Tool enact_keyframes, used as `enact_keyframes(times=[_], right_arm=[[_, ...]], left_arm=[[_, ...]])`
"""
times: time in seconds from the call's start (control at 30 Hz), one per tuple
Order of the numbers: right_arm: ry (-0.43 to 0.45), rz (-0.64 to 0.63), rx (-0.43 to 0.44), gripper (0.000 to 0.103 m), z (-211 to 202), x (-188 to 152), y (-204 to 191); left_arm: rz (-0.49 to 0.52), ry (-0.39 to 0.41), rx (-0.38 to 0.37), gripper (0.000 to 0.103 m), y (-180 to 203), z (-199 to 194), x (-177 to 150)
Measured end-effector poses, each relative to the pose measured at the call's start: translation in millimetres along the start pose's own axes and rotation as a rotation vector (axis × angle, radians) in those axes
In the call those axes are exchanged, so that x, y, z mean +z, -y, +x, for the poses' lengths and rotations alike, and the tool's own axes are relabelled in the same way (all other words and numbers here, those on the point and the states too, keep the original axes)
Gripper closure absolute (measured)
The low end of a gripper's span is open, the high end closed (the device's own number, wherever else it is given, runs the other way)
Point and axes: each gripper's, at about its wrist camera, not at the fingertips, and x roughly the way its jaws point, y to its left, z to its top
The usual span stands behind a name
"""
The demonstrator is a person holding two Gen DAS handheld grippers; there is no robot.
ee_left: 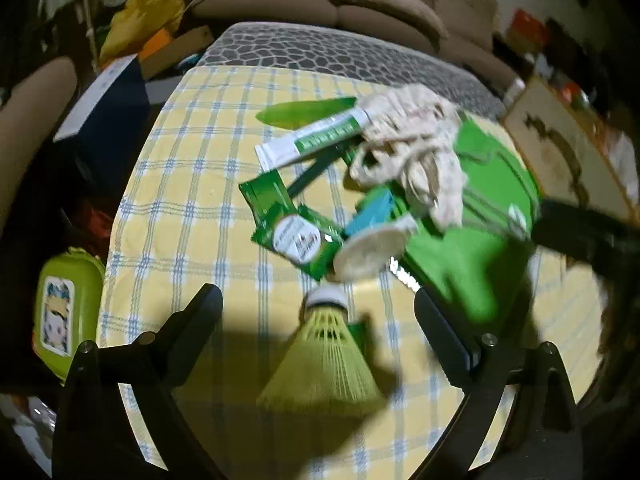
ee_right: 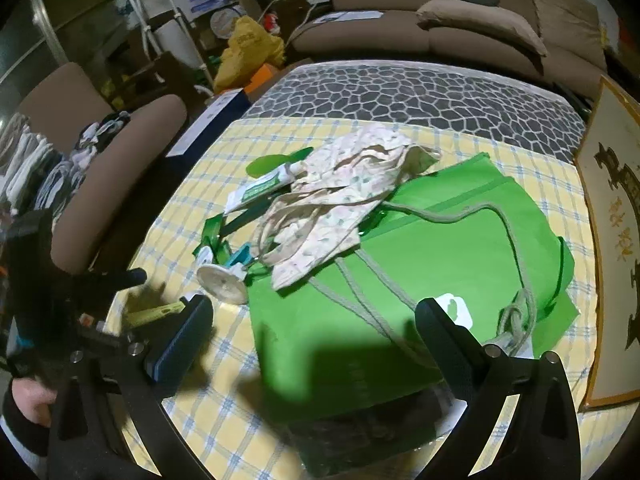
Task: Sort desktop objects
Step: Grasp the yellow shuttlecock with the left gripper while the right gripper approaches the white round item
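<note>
Jaws spread wide on both, my left gripper [ee_left: 318, 312] straddles a yellow shuttlecock [ee_left: 324, 364] untouched while my right gripper [ee_right: 314, 316] hangs empty above the green bag [ee_right: 420, 264].

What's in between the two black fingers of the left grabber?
A yellow-green shuttlecock lies between the open left gripper fingers on the checked tablecloth, untouched, in the left wrist view.

Yellow-green shuttlecock [ee_left: 320, 364] on the checked tablecloth [ee_left: 192, 208] between the wide-apart fingers of the left gripper [ee_left: 318, 312]
</note>
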Motion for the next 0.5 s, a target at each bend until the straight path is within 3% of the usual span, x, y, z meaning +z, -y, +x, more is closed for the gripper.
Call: enact_keyframes(times=[0.1, 0.17, 0.23, 0.27, 0.4, 0.5], right_arm=[[-0.003, 0.002, 0.020, 0.001, 3, 0, -3], [-0.007, -0.002, 0.029, 0.001, 6, -1, -6], [-0.014, -0.012, 0.039, 0.001, 8, -1, -10], [-0.016, -0.017, 0.047, 0.001, 8, -1, -11], [-0.021, -0.025, 0.070, 0.002, 12, -1, -18], [-0.031, -0.009, 0.111, 0.010, 18, 0, -20]], left_arm=[[0.065, -0.026, 0.063, 0.008, 9, 4, -9], [0.079, -0.048, 0.073, 0.020, 10, 10, -13], [0.075, -0.070, 0.077, 0.056, 7, 17, -14], [0.061, -0.077, 0.076, 0.064, 3, 19, -14], [0.009, -0.054, 0.027, 0.070, -7, 14, -11], [-0.032, 0.004, -0.002, 0.071, -15, 1, -9]])
